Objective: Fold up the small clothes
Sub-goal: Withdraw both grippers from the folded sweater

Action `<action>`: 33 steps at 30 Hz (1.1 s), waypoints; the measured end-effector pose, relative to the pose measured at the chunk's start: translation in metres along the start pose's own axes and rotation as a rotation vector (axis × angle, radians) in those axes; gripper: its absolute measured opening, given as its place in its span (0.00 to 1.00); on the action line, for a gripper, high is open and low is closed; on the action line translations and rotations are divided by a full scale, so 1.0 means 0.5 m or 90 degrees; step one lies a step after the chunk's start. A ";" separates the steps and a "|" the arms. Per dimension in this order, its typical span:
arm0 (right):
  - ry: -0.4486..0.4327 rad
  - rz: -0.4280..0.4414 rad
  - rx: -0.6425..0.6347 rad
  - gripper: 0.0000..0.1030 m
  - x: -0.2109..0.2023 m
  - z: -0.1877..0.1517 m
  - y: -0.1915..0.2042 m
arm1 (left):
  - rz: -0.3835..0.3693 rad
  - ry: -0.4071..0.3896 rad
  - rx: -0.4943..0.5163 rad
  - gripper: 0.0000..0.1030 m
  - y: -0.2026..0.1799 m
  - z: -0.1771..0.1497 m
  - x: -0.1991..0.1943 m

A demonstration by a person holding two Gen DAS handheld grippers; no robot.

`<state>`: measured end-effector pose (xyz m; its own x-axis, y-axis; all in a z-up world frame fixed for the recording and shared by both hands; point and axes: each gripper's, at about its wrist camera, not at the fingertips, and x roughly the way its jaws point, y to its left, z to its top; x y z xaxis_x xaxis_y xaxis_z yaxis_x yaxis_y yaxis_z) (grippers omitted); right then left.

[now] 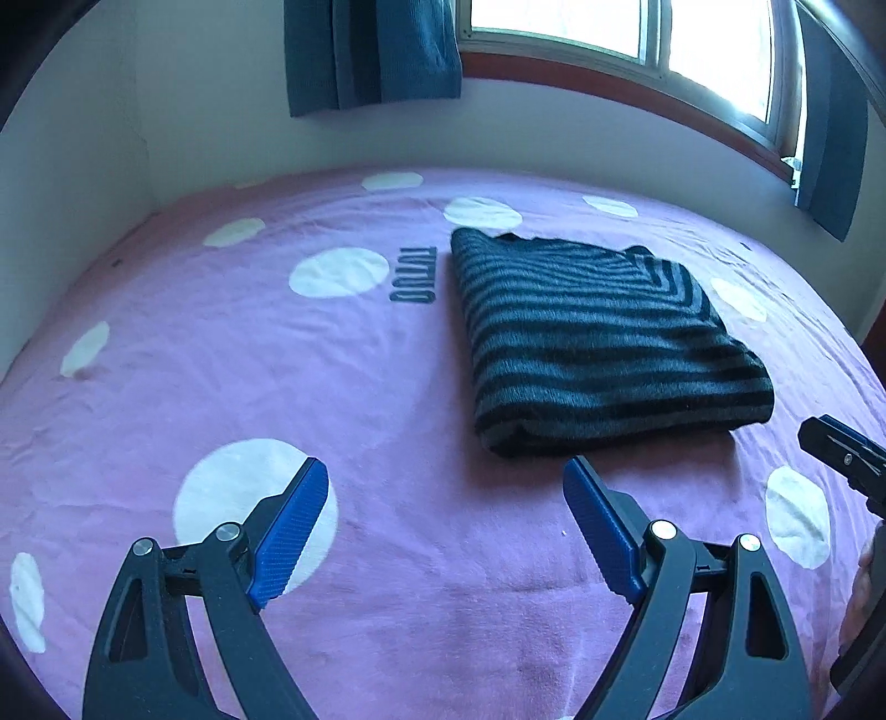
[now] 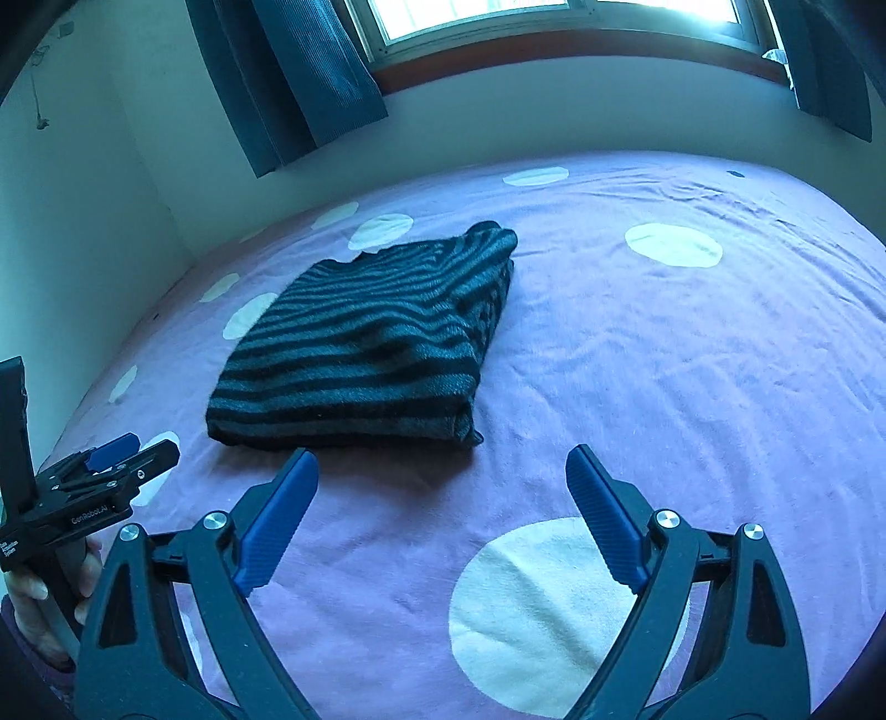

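A dark striped knit garment [image 1: 598,343] lies folded into a thick rectangle on the pink blanket [image 1: 277,376], also seen in the right wrist view as the garment [image 2: 371,349]. My left gripper [image 1: 446,482] hangs open above the blanket, just short of the garment's near edge, nothing between its blue pads. My right gripper [image 2: 443,471] is open too, near the garment's near right corner, with only blanket between its pads. Each gripper shows in the other's view: the right gripper's tip [image 1: 836,451] at the right edge, the left gripper [image 2: 105,471] at the left edge, held by a hand [image 2: 33,587].
The pink blanket [image 2: 664,387] with white dots covers a bed against a pale wall [image 1: 83,183] on the left. A window [image 1: 637,33] with dark blue curtains [image 1: 365,50] is behind the bed.
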<state>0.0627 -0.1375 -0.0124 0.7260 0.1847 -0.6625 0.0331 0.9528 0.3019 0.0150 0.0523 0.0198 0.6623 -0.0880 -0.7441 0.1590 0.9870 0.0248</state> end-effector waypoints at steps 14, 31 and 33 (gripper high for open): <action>-0.018 0.016 -0.004 0.88 -0.075 -0.006 -0.005 | -0.012 0.012 -0.019 0.83 -0.001 0.015 -0.030; -0.011 0.016 -0.003 0.88 -0.075 -0.009 -0.010 | 0.000 0.007 -0.022 0.83 -0.002 0.017 -0.031; -0.011 0.016 -0.003 0.88 -0.075 -0.009 -0.011 | 0.001 0.008 -0.022 0.83 -0.001 0.016 -0.030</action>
<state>0.0322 -0.1485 0.0080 0.7384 0.2052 -0.6424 0.0113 0.9487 0.3159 0.0110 0.0523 0.0363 0.6534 -0.0854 -0.7522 0.1328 0.9911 0.0029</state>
